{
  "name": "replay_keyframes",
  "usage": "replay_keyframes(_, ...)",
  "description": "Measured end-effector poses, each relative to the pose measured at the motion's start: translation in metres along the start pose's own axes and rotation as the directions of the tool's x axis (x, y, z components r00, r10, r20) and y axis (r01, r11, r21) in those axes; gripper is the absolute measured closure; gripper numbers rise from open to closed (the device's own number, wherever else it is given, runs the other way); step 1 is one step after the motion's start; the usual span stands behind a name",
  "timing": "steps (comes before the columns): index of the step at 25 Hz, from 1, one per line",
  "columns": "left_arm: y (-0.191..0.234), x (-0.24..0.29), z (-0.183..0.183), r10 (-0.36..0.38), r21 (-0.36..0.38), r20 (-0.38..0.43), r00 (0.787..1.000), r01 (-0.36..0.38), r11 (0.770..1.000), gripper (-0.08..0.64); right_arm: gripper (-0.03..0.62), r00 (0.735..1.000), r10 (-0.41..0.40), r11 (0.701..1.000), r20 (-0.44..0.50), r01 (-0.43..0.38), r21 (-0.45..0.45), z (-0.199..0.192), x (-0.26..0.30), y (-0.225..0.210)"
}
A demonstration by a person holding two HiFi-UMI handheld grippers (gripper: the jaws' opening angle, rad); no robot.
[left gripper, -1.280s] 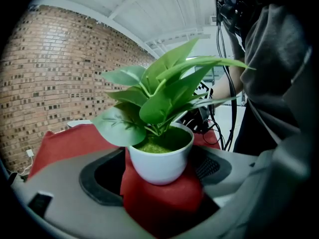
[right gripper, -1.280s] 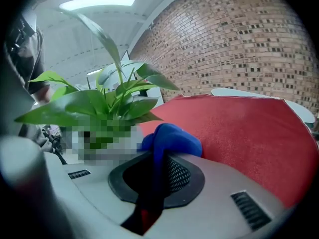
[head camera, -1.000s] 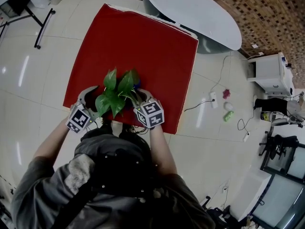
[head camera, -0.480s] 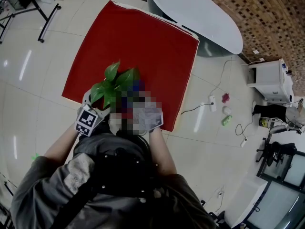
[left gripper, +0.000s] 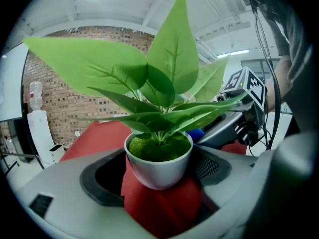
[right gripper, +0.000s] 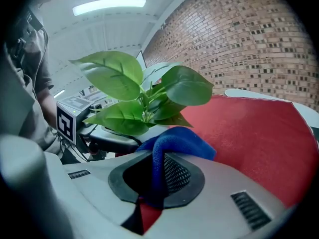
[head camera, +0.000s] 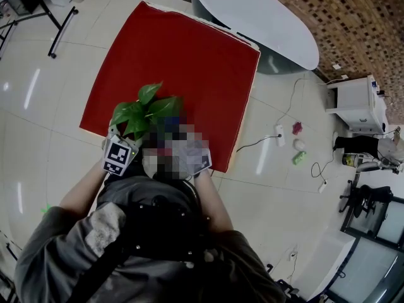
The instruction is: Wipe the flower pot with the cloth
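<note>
A small white flower pot [left gripper: 158,166] with a green leafy plant [left gripper: 159,93] sits between the jaws of my left gripper [left gripper: 159,176], which is shut on it. My right gripper [right gripper: 154,176] is shut on a blue cloth [right gripper: 174,143] that bunches out past its jaws, close beside the plant [right gripper: 144,98]. In the head view the plant [head camera: 142,109] is over the near edge of the red mat [head camera: 183,55]. The left gripper's marker cube [head camera: 120,156] shows below it. A mosaic patch covers the right gripper there.
A white oval table [head camera: 259,11] stands beyond the red mat. On the tiled floor to the right lie a cable with a power strip [head camera: 282,131] and small objects [head camera: 298,145]. A white cabinet [head camera: 353,100] stands farther right.
The plant and the left gripper holding it have shifted a little to the left. The right gripper with the blue cloth stays close beside it.
</note>
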State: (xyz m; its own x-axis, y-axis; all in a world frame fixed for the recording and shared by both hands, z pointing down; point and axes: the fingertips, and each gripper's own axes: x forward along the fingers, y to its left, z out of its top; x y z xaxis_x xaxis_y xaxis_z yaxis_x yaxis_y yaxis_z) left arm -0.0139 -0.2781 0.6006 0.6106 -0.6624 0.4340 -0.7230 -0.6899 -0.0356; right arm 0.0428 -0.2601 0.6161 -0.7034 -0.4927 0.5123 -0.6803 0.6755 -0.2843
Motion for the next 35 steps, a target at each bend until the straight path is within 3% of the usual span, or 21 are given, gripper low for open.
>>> replay_keyframes(6,-0.001,0.002,-0.002,-0.077,0.051,0.024,0.997,0.076,0.996,0.120,0.535,0.991,-0.071,0.994,0.113,0.060,0.094,0.025,-0.024,-0.033)
replay_keyframes(9,0.000,0.001,-0.003,-0.137,0.070,0.032,0.990,0.134,0.988,0.120,0.535,0.986,-0.064,0.993,0.153,0.047,0.113,0.040,-0.024,-0.043)
replay_keyframes(16,0.015,0.009,-0.005,-0.242,0.100,0.026,0.970,0.238,0.966,0.120,0.535,0.991,0.056,0.996,0.125,-0.065,0.065,0.058,0.024,-0.037)
replay_keyframes(27,0.021,0.013,-0.006,-0.348,0.133,0.001,0.937,0.345,0.929,0.118,0.536,0.992,0.121,0.989,0.028,-0.123,0.079,0.044,0.055,-0.049)
replay_keyframes(35,0.021,0.016,-0.008,-0.393,0.146,-0.009,0.920,0.390,0.909,0.118,0.535,0.994,0.029,0.999,-0.104,-0.033,-0.034,0.026,0.074,-0.059)
